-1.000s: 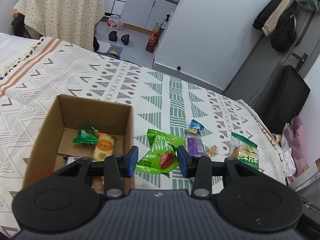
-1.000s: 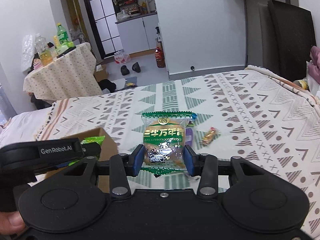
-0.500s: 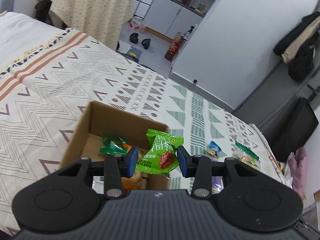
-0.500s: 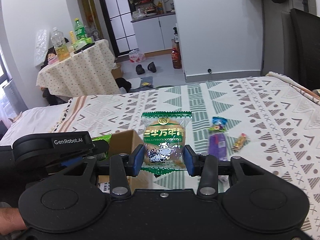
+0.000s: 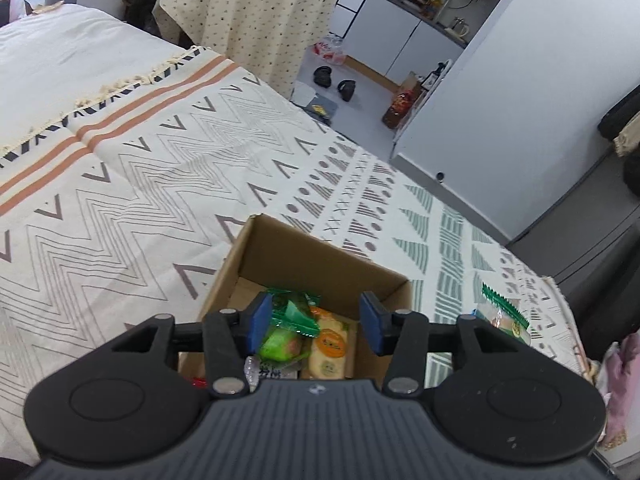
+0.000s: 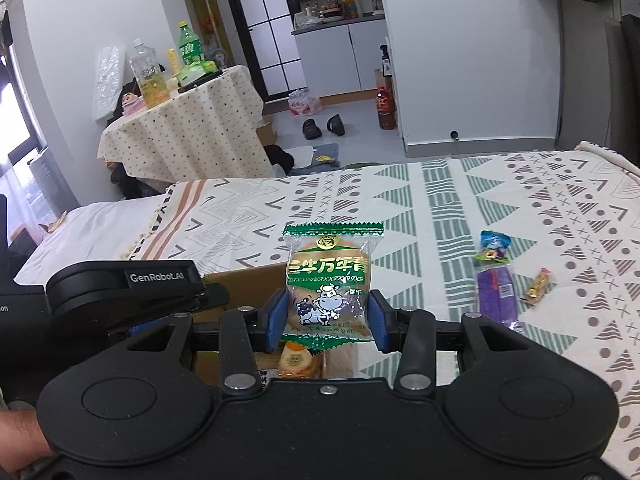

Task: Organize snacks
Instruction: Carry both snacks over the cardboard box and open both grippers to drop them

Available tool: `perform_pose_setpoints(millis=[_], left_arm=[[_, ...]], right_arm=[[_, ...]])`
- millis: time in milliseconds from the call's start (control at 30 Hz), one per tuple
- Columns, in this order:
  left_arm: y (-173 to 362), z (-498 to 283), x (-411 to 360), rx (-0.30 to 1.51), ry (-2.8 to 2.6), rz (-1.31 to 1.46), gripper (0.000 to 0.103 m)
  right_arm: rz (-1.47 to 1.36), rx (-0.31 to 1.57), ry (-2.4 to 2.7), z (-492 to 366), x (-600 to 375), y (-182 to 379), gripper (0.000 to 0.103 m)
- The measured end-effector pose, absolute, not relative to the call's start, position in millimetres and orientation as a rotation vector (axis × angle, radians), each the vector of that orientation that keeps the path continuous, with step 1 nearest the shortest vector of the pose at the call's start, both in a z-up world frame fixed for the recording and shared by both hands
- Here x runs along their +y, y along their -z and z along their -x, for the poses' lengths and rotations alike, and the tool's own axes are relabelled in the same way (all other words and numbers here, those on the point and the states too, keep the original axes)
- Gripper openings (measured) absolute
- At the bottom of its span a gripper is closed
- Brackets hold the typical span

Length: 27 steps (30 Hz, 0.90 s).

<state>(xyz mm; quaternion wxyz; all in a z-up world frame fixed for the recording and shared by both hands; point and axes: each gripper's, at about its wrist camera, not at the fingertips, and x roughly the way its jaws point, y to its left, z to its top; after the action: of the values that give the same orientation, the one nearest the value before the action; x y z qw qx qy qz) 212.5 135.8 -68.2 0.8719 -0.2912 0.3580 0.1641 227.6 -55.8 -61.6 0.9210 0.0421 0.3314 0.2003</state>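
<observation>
My left gripper (image 5: 316, 324) stands open above the open cardboard box (image 5: 320, 248). A green snack packet (image 5: 286, 336) lies loose in the box beside a yellow round-label packet (image 5: 330, 350). My right gripper (image 6: 328, 320) is shut on a green-and-clear biscuit packet with a cow picture (image 6: 330, 280), held upright over the box's near edge (image 6: 240, 276). The same packet (image 5: 504, 316) shows at the right in the left wrist view. In the right wrist view the left gripper's black body (image 6: 120, 292) sits to the left.
On the patterned bed cover (image 6: 560, 220) to the right lie a purple packet (image 6: 496, 292), a blue candy (image 6: 494, 242) and a small orange candy (image 6: 540, 286). A cloth-covered round table (image 6: 180, 136) with bottles stands beyond the bed. A hand (image 6: 20, 432) shows at lower left.
My left gripper moved over the box, opened and let the green packet fall in. My right gripper carried the cow packet leftward to the box's edge.
</observation>
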Motion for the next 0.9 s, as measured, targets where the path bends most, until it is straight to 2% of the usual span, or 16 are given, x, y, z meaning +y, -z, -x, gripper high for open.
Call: perform_pose_setpoints(millis=[300,433,667,900], left_arm=[[71,-211,135,0.760,-0.395,0.587,0.070],[73,-211,137,0.774,-0.427,0.586,0.079],[77,-216,125,0.807,-0.409,0.548,0.086],[78,-220,107,0.836,-0.339,0.529,0.089]], right_arm=[[-0.131,0.703,-0.478,-239,-48,67,0.043],[-0.150,0.739,-0.503,-244,-48,71,0.053],[-0.175,0.762,-0.437,-242,-76,78,0.060],[-0.174,0.770,-0.378,-237,-107,83,0.066]])
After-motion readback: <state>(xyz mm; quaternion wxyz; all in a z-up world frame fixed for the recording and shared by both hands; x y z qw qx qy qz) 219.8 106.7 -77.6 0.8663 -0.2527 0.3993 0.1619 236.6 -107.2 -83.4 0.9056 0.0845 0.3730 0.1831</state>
